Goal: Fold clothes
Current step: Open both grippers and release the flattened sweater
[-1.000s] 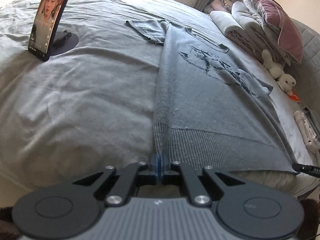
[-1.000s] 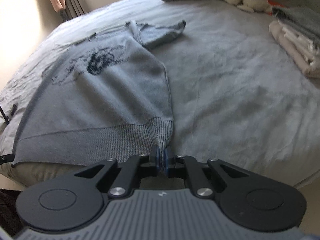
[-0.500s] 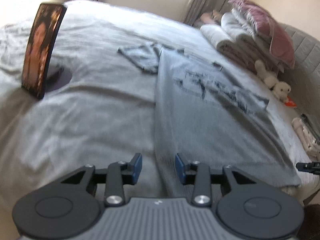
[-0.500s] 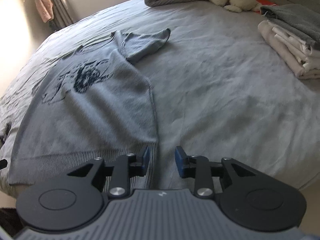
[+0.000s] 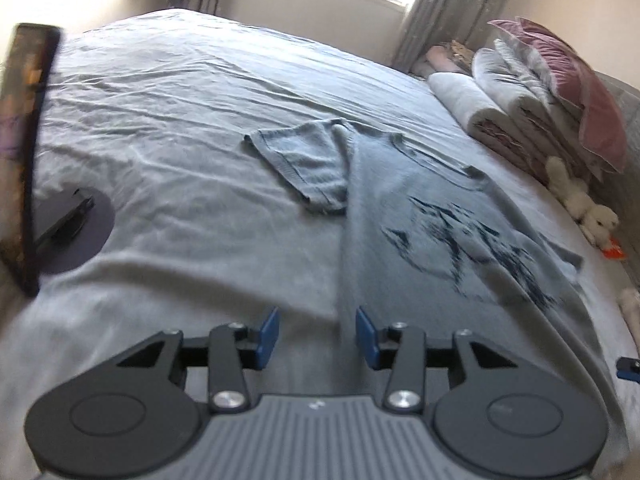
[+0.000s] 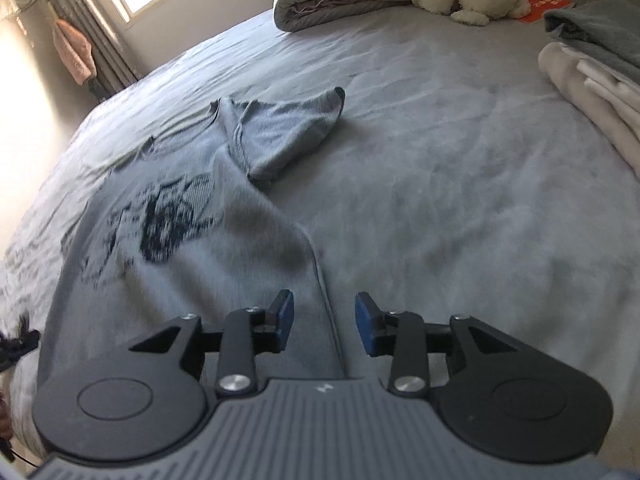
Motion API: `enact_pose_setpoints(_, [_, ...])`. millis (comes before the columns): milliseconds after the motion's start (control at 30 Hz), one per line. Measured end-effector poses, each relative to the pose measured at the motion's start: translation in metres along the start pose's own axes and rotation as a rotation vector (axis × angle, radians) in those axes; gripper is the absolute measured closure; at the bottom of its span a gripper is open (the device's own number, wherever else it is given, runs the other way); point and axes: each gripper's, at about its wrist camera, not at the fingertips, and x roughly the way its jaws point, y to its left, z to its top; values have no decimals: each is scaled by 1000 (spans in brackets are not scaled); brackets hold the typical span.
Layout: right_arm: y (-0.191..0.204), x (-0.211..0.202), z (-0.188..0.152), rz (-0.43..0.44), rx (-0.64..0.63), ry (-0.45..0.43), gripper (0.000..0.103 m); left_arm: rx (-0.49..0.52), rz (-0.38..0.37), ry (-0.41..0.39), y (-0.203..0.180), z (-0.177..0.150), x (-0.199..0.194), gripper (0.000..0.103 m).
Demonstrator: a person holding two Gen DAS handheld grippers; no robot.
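The grey knit sweater (image 5: pixel 420 216) lies face up and spread flat on the grey bedsheet (image 5: pixel 180 140), printed front showing and both short sleeves splayed outward. I have just let go of its ribbed hem. My left gripper (image 5: pixel 316 336) now has its blue pads apart with nothing pinched; the sweater's left side edge runs up between them without touching either pad. My right gripper (image 6: pixel 324 328) is opening at this moment, and the right side seam passes through the gap in the same way, free of both pads.

I read this as the laying-out step being finished: the garment is pulled straight and I can start the actual folds, probably with a sleeve (image 6: pixel 280 140) or a side edge.

A second ago both tools were clamped on the two bottom corners of the hem, right at the near edge of the bed. Since then both have released and travelled forward over the sweater, so the ribbed band has dropped out of sight beneath the cameras and the sleeves sit much closer in view. The propped tablet (image 5: pixel 24 152) has slid toward the left border of the left view.
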Motion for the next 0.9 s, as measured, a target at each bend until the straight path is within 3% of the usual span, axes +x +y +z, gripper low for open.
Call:
enact_pose_setpoints(500, [-38,82,82,81,196,-117,63,-187,65,-102,16,67,86,60])
enact_pose_setpoints(733, [-33,109,99,71,180,-188,63,-182,129,-151,12,87,115,64])
enact_pose_setpoints(767, [-31,112,101,64,168,-196,63,-175,139,-157,12,90,118,65])
enact_pose_setpoints(833, [-27,118,106,47,135,-205,63,-153,168,-162,11,97,126,80])
enact_pose_setpoints(900, [-20,125,110,22,88,-207,76,-143,196,-159,13,103,132,92])
